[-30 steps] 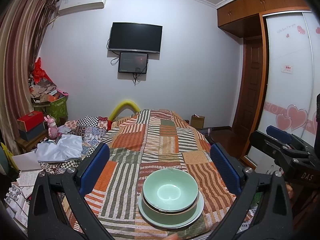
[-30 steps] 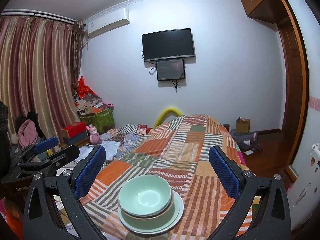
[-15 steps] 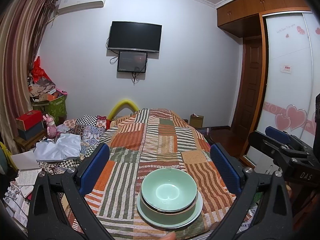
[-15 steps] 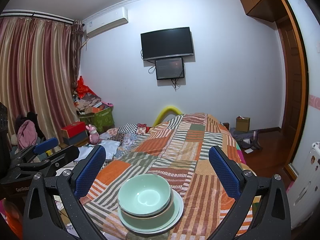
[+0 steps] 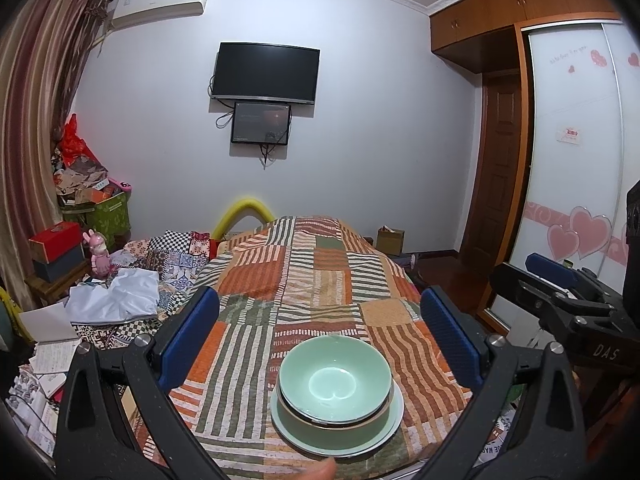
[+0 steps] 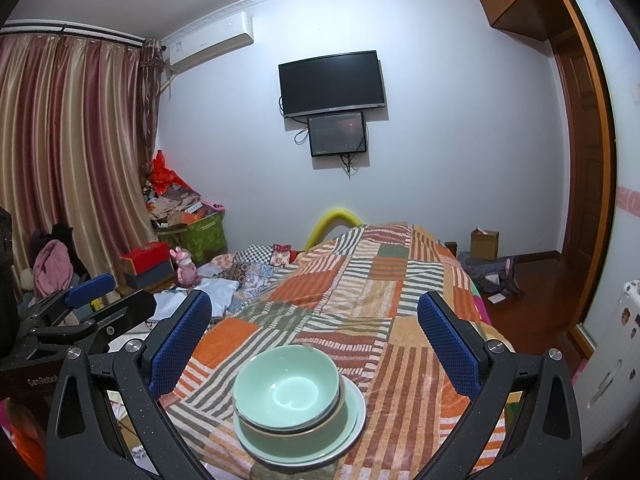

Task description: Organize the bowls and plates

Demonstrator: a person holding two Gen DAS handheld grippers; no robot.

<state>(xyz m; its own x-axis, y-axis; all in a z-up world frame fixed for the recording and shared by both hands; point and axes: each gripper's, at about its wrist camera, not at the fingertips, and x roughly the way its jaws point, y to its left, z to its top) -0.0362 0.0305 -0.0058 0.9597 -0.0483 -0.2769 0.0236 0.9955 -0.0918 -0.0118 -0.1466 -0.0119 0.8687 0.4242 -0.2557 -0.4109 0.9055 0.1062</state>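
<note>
Two pale green bowls (image 5: 334, 380) sit nested on a pale green plate (image 5: 396, 416) at the near edge of the table covered in a striped patchwork cloth (image 5: 316, 280). The stack also shows in the right wrist view (image 6: 286, 390), on its plate (image 6: 354, 412). My left gripper (image 5: 320, 340) is open and empty, held above and behind the stack. My right gripper (image 6: 314, 340) is open and empty too, with the stack low between its fingers. Each gripper shows in the other's view: the right one (image 5: 560, 280), the left one (image 6: 100, 296).
A bed heaped with cloths and papers (image 5: 116, 296) lies left of the table. Boxes and a green bin (image 6: 192, 232) stand by the curtain. A wardrobe with sliding doors (image 5: 572, 184) and a wooden door (image 5: 496, 184) are on the right. A television (image 5: 266, 72) hangs on the far wall.
Both views have shifted very slightly; the bowl stack sits a touch lower and nearer in frame. Both grippers stay open and nothing was picked up or moved.
</note>
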